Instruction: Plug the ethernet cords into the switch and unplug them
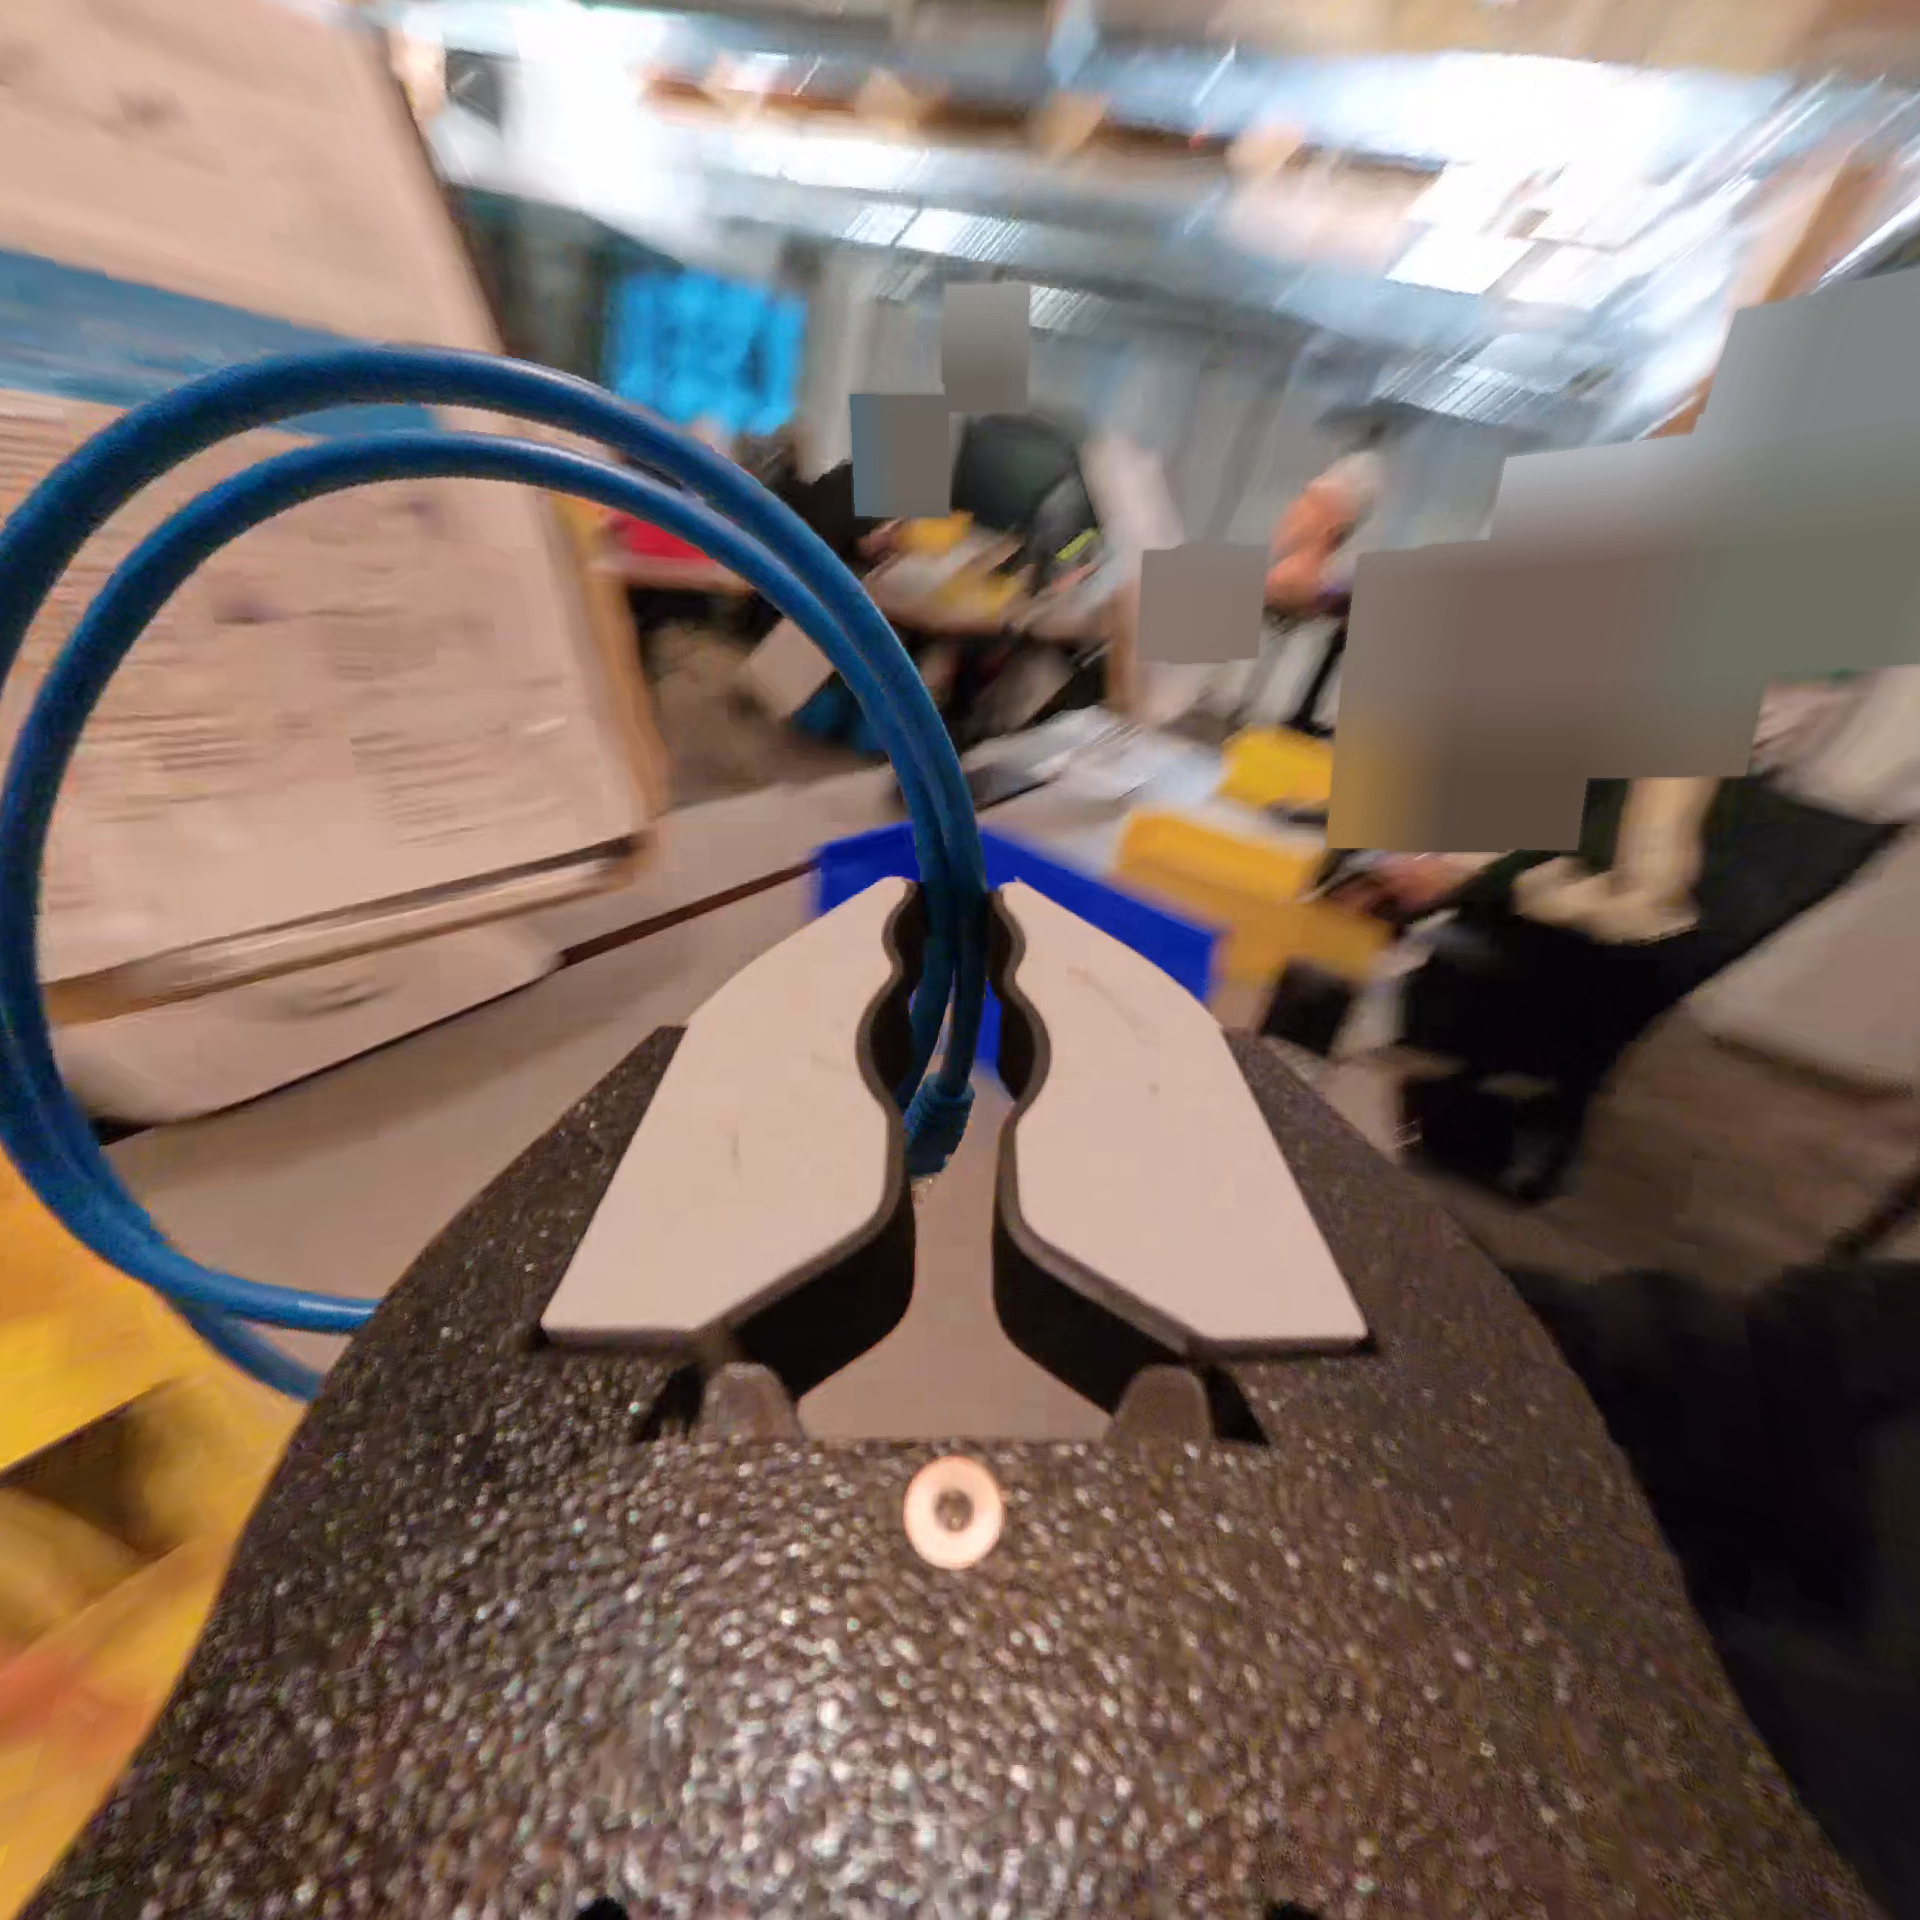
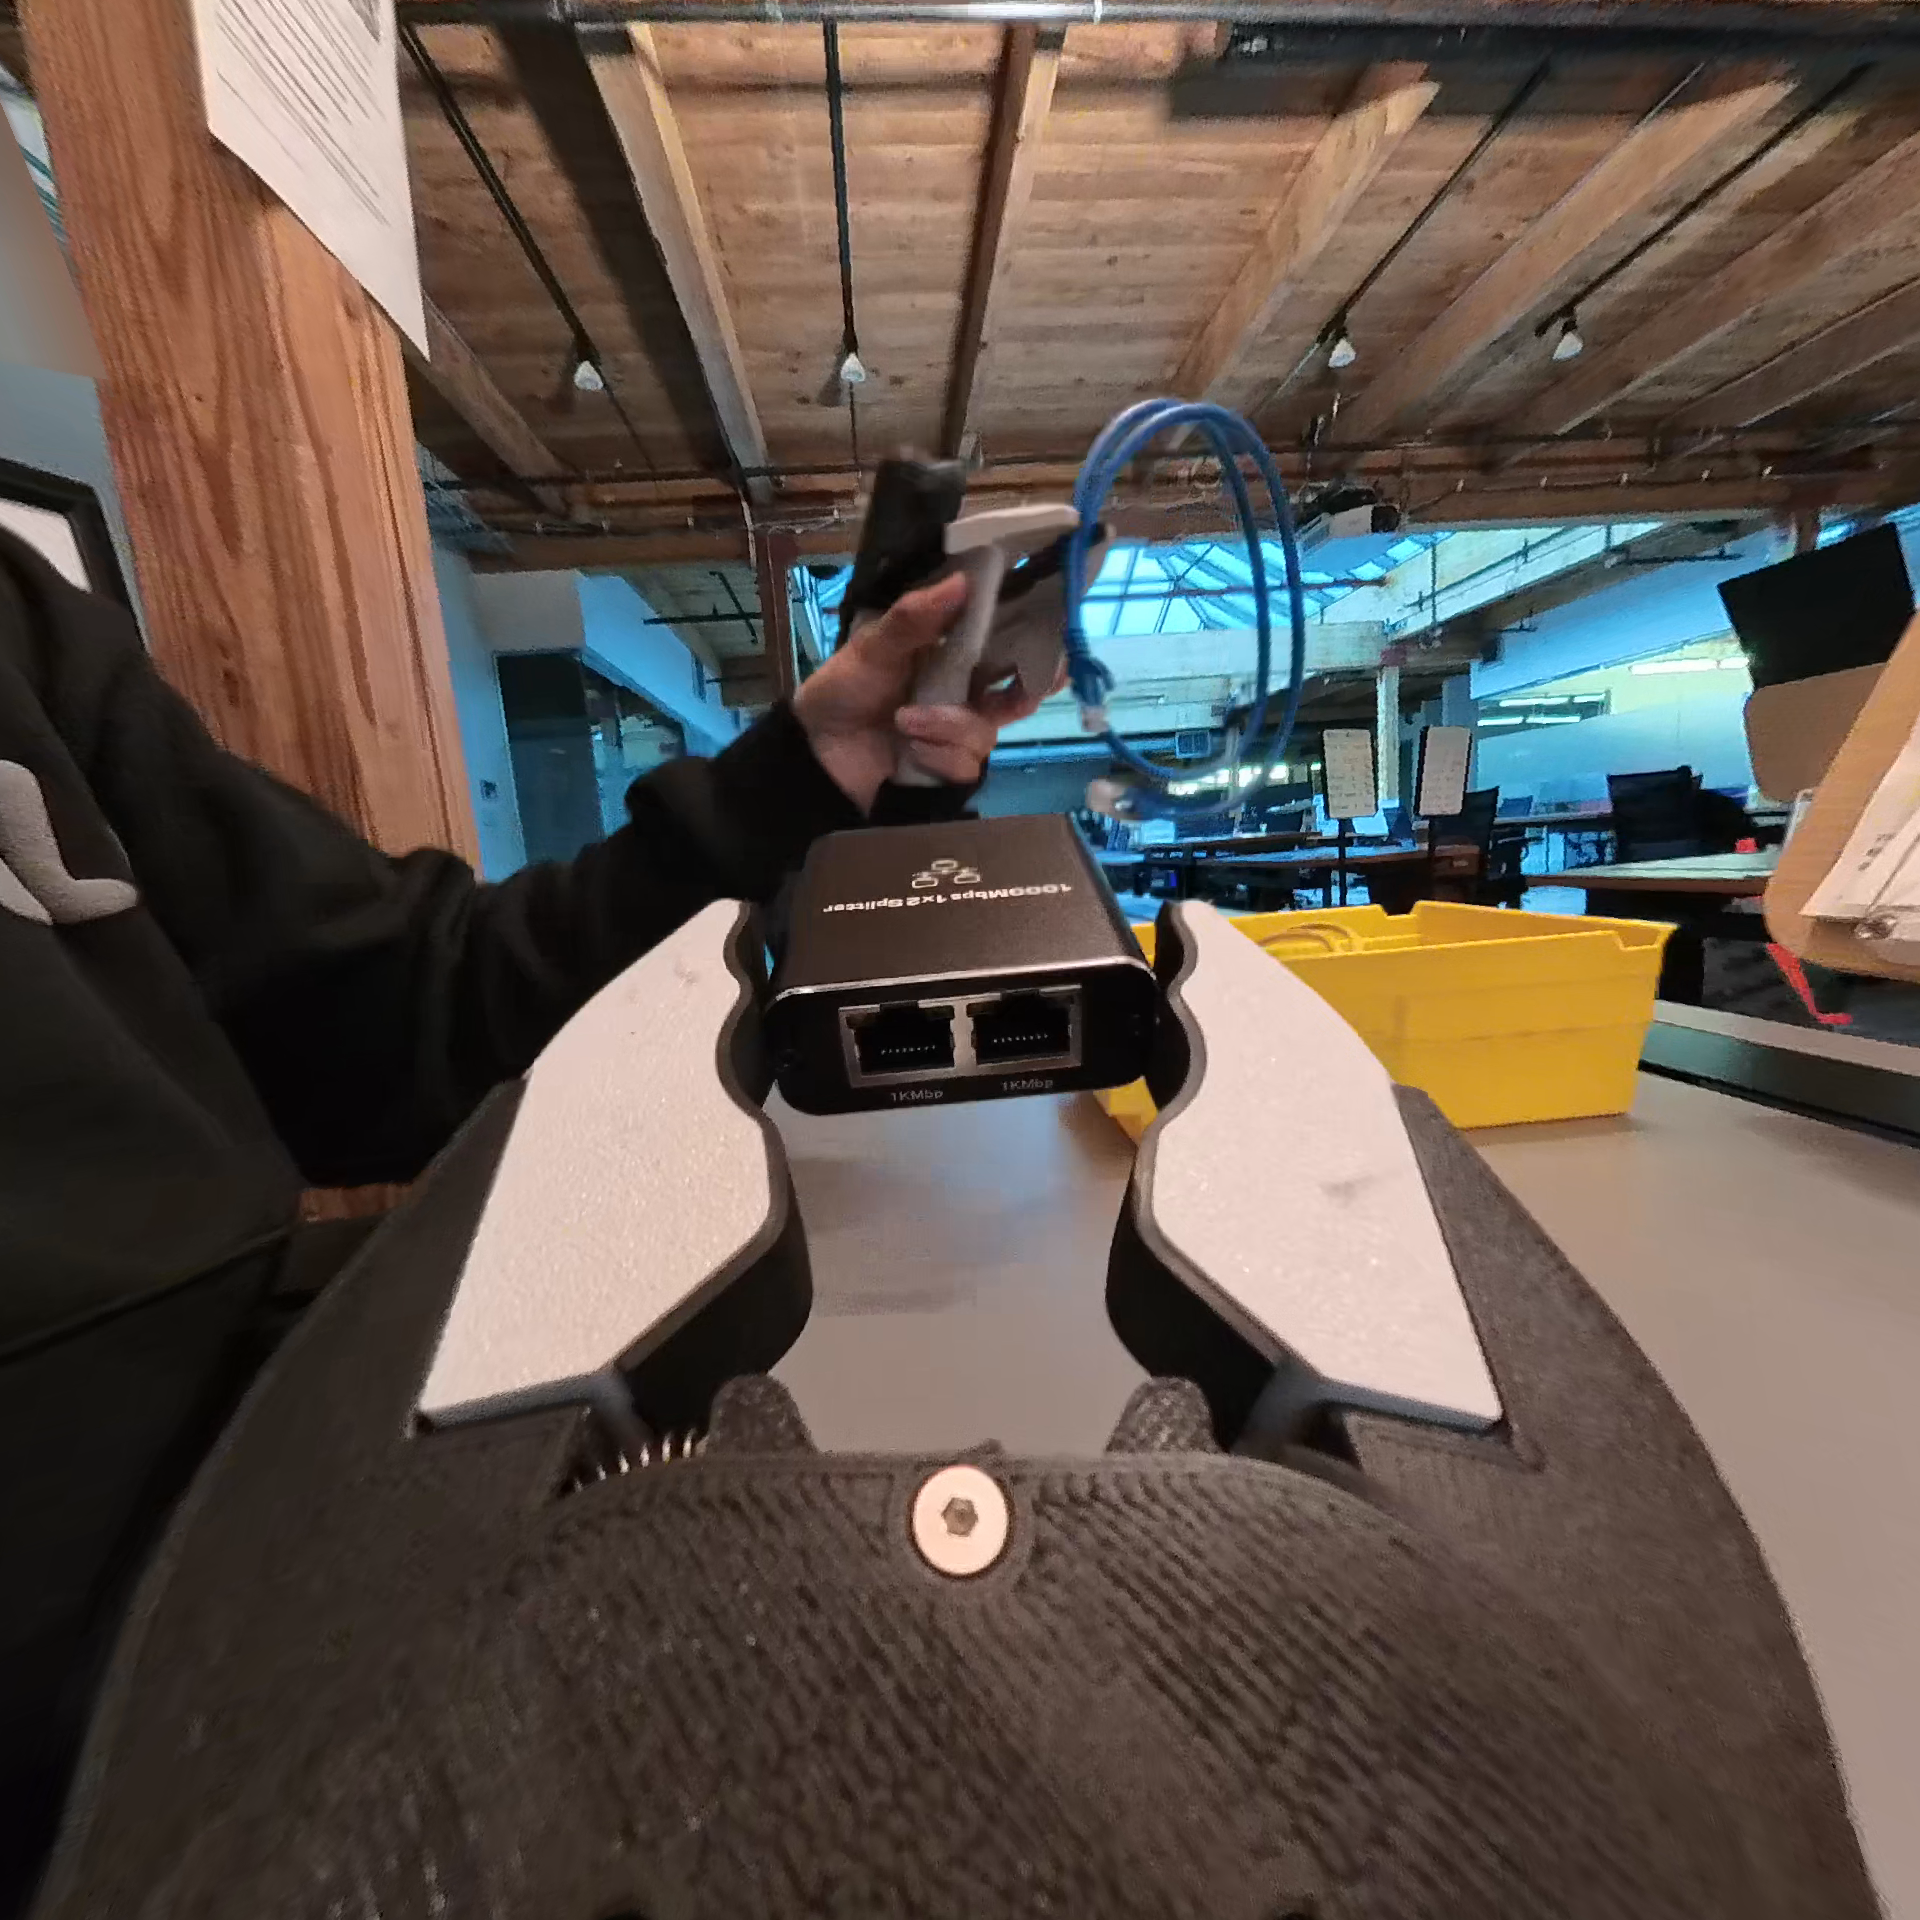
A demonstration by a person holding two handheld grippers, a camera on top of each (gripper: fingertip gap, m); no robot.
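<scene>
The left gripper (image 1: 951,914) clamps a coiled blue ethernet cord (image 1: 312,436), its loops swinging out to the left. Only the right wrist view shows the black two-port switch (image 2: 951,966), pinched between the right gripper (image 2: 956,935) fingers above the grey table (image 2: 1714,1247), both ports empty, a yellow bin (image 2: 1455,997) behind.

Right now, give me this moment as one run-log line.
left gripper: shut on blue ethernet cord, raised | right gripper: shut on black switch | both facing ports empty

We see the left wrist view's background smeared by blur. The blue cord (image 1: 436,447) runs off the nine o'clock edge, and its plug (image 1: 938,1127) sits half hidden between the tongs.
</scene>
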